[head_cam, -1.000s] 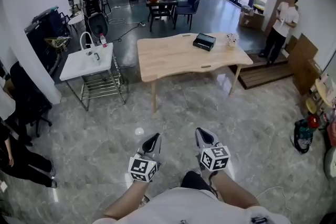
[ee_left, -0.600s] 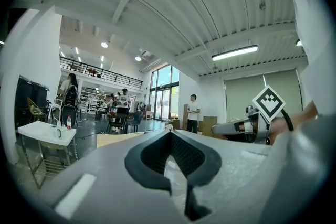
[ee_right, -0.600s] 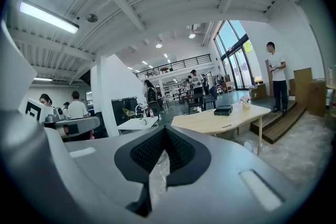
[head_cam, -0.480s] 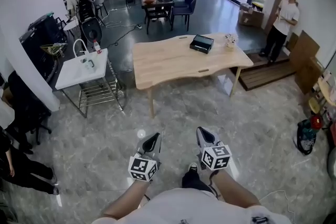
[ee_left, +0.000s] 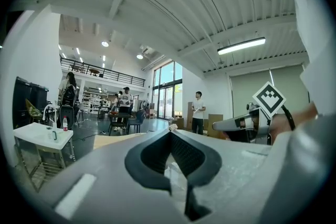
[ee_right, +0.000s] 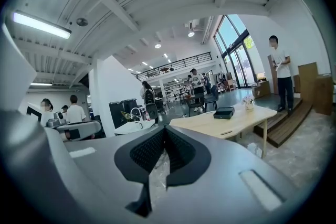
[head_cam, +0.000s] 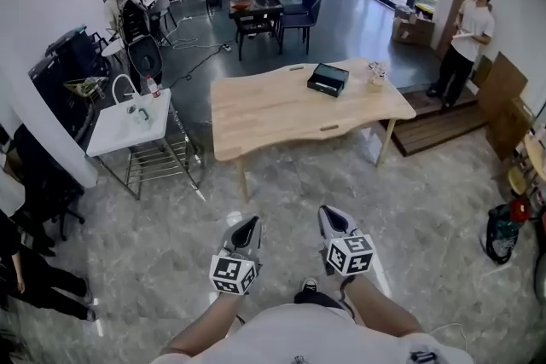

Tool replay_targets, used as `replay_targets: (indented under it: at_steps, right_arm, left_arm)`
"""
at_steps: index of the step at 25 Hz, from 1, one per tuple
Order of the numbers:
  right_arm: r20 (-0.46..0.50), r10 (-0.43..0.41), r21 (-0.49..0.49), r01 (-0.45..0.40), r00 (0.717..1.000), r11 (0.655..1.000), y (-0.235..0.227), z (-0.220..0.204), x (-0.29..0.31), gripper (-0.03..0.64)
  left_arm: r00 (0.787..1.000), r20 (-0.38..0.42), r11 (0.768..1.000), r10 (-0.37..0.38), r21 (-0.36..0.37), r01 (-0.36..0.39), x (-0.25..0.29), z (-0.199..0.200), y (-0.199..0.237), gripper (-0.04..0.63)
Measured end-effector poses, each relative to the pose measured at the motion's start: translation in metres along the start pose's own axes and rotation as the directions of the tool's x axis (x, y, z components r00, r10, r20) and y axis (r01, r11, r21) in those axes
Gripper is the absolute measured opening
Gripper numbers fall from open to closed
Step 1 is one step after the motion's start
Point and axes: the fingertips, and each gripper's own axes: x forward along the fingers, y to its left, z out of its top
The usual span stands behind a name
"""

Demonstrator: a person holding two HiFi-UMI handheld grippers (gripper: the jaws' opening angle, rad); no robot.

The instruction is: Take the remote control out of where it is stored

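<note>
Left of frame: white sink stand carrying a bottle. Lower centre: left tongs, jaws closed together, gripping nothing; right tongs just beside, likewise closed and empty. Upper centre: wooden surface bearing a black box, contents not discernible; the remote control cannot be identified. A flower pot stands near it, to the right.

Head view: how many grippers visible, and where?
2. The left gripper is at bottom centre-left and the right gripper is beside it at bottom centre-right. Both are held over the floor, fingers shut with nothing between them. Neither is hidden.
</note>
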Motion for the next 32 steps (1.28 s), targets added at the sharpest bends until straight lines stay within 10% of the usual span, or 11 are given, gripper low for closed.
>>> replay_targets:
  at_steps: [32]
  right_arm:
    - [-0.027,0.111,-0.007,-0.111,0.993,0.994,-0.133,0.055,0.142,0.028]
  left_arm:
    - [0.992,0.018,0.992,0.128,0.009,-0.128,0.185,0.014,0.049,0.000]
